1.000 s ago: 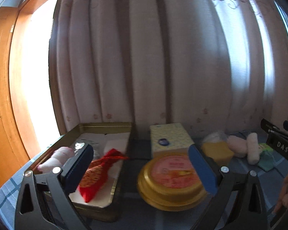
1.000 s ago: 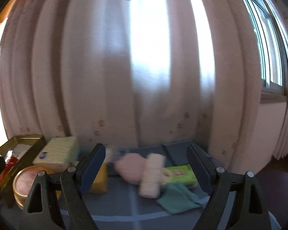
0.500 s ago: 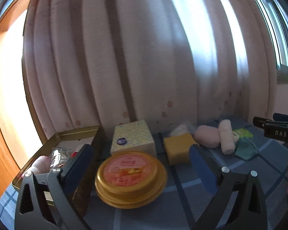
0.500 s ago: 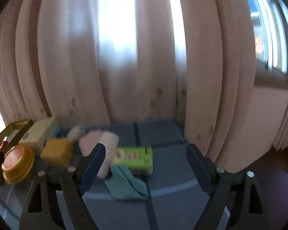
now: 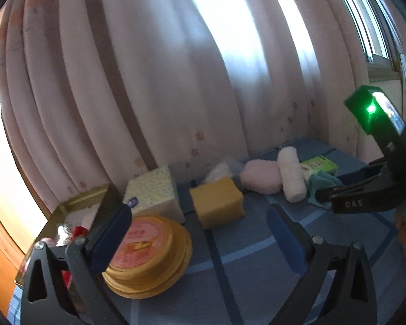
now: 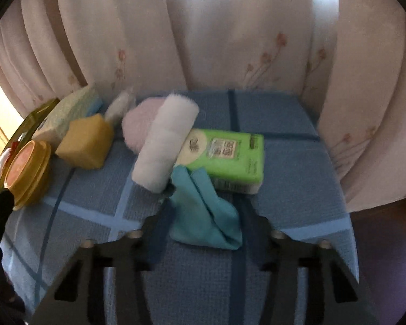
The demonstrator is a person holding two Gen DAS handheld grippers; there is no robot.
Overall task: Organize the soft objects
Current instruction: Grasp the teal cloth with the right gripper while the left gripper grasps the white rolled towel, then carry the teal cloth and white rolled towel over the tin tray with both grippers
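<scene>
The teal cloth [image 6: 203, 214] lies crumpled near the desk's [image 6: 297, 168] front edge, touching the white towel roll [image 6: 165, 143] and green tissue pack [image 6: 227, 154]. The right gripper [image 6: 203, 230] has just been closing; its fingers pinch the cloth's near end. Bare desk lies to its right. The left gripper's [image 5: 200, 233] fingers are spread, empty, over open cloth-covered desk.

The right gripper [image 6: 204, 216] is pointing down at the blue checked tablecloth [image 6: 297, 162], its jaws having just been closing around a folded teal cloth [image 6: 203, 216] that is lying between them. Just beyond the cloth, a rolled white towel [image 6: 165, 146] is leaning against a green tissue pack [image 6: 230, 154]. A pink puff [image 6: 138, 124], a yellow sponge [image 6: 85, 140] and a round gold tin [image 6: 27, 173] are sitting to the left.
</scene>
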